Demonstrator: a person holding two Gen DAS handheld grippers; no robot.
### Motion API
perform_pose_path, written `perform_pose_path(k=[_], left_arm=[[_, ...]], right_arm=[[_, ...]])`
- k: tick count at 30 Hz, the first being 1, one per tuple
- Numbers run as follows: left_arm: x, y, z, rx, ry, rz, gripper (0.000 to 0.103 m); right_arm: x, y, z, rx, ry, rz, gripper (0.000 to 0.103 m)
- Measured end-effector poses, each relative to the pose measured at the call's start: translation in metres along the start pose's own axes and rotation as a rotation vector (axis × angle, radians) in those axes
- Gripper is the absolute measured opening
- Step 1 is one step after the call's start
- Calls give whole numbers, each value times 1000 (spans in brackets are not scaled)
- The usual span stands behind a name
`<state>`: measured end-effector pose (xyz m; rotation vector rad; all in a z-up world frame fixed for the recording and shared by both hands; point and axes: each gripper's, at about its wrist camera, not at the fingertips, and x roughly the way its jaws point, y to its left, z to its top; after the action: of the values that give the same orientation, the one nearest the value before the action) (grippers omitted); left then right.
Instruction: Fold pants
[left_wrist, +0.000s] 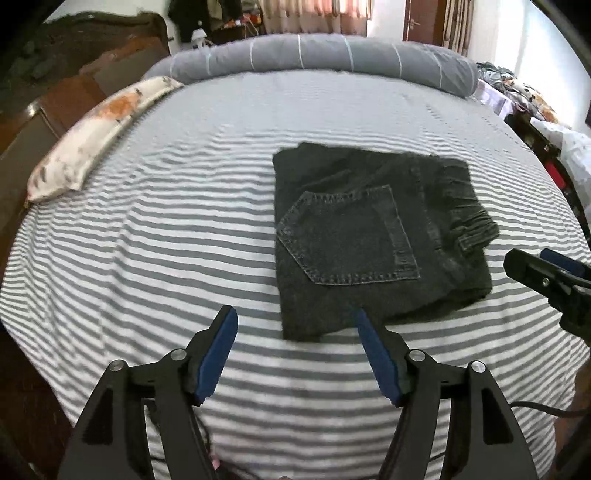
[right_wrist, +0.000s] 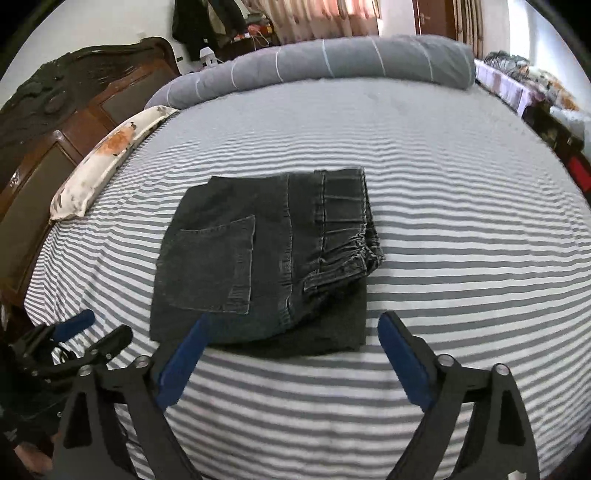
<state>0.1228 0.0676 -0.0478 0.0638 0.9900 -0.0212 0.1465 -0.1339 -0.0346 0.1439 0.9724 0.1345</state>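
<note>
Dark grey jeans (left_wrist: 376, 236) lie folded into a compact rectangle on the striped bed, back pocket up, waistband at the right; they also show in the right wrist view (right_wrist: 266, 258). My left gripper (left_wrist: 295, 317) is open and empty, held just above the near left corner of the jeans. My right gripper (right_wrist: 291, 321) is open and empty over the near edge of the jeans. The right gripper shows at the right edge of the left wrist view (left_wrist: 532, 262). The left gripper shows at the lower left of the right wrist view (right_wrist: 99, 326).
The bed (left_wrist: 166, 229) has a grey-and-white striped sheet. A floral pillow (left_wrist: 99, 133) lies along the left side by the wooden headboard (right_wrist: 48, 122). A rolled grey duvet (left_wrist: 325, 59) lies across the far edge. A cluttered table (right_wrist: 535, 88) stands at the right.
</note>
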Motion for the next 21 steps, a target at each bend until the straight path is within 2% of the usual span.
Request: perform_pose_path(k=[3,9,14,18,21], left_arm=[[-27,-2,-6,6,-38,14,71],[-72,-4,-17,0,-109,57,77],[-97,-1,-30,-32,-124,48,78],[-105,-4,-40,-25,-115,56,78],[-110,-4,-48,-37,-110,50,78]], right_arm=[[-20,7,-6,-11,-10,-46,95],[-52,17,-22,-4,-65,-61,98],[-75,21,-39,-9,-85,-68,99],[-86,35,-51,-81,-110,-109,100],[-95,45,-60,-117,-115,-106,101]])
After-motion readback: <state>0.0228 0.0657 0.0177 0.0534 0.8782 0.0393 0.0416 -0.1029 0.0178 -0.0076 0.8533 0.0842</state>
